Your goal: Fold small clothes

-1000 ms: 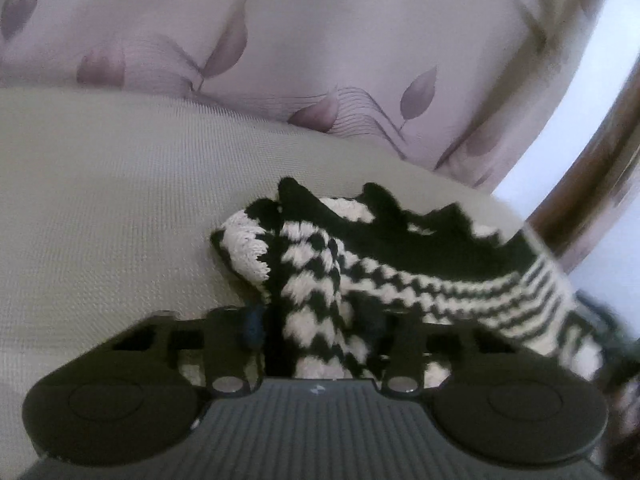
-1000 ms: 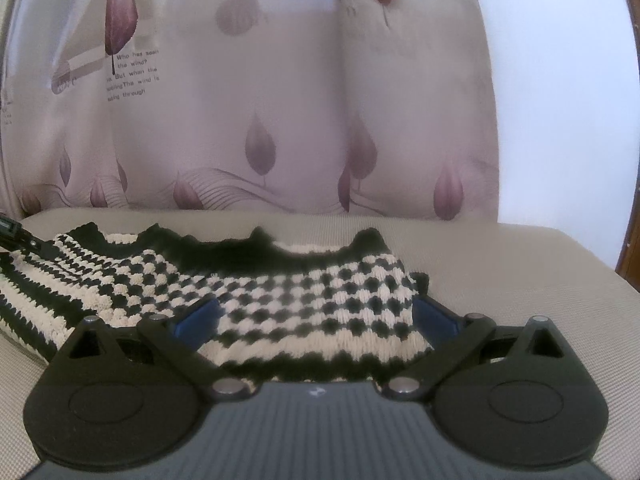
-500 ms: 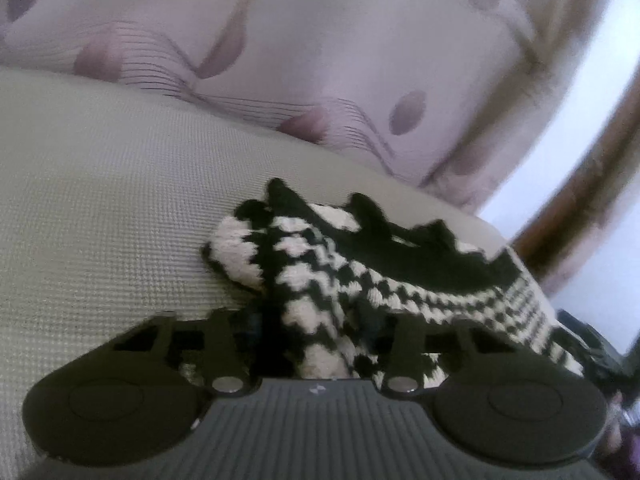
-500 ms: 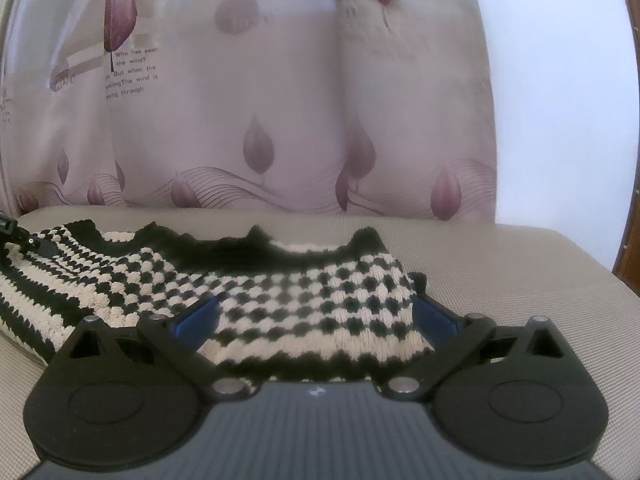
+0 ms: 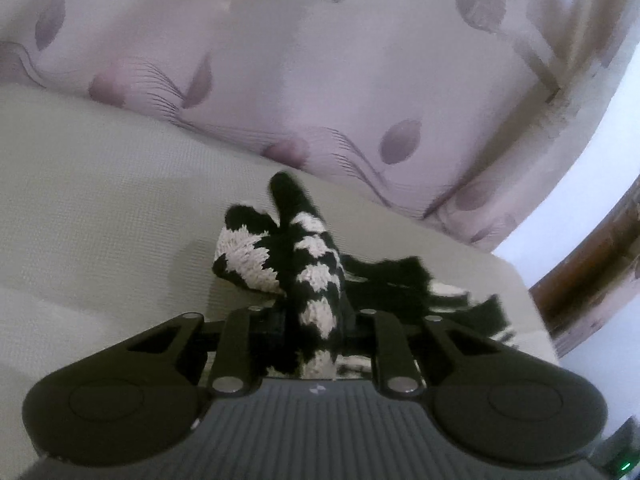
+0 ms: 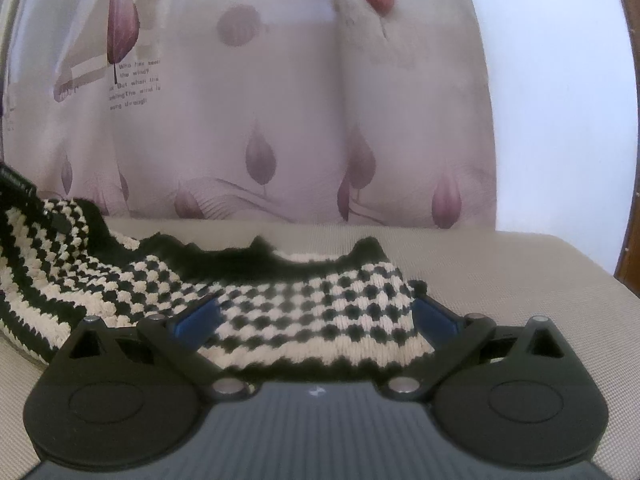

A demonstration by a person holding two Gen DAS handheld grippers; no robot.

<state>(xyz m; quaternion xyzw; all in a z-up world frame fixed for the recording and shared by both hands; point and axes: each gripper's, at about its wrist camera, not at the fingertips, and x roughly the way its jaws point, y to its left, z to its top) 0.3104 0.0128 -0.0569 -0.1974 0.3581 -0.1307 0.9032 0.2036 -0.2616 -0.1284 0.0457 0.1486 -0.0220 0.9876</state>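
Note:
A small black-and-cream knitted garment (image 6: 288, 300) lies on a beige cushion (image 6: 500, 280). My left gripper (image 5: 316, 320) is shut on one end of the garment (image 5: 312, 280) and holds that end lifted off the cushion, so the knit stands up between the fingers. My right gripper (image 6: 316, 316) is open, its blue-padded fingers (image 6: 196, 316) set wide on either side of the garment's other end, which lies flat between them. At the left edge of the right wrist view the lifted end (image 6: 36, 228) rises, with a bit of the left gripper beside it.
A pale curtain with mauve leaf prints (image 6: 260, 120) hangs just behind the cushion. A white wall (image 6: 560, 100) and a brown wooden frame (image 5: 592, 280) are to the right. The cushion's bare surface (image 5: 100, 220) stretches to the left.
My left gripper has lifted its end of the garment up off the cushion and tilted upward. The right gripper has stayed open around the flat end.

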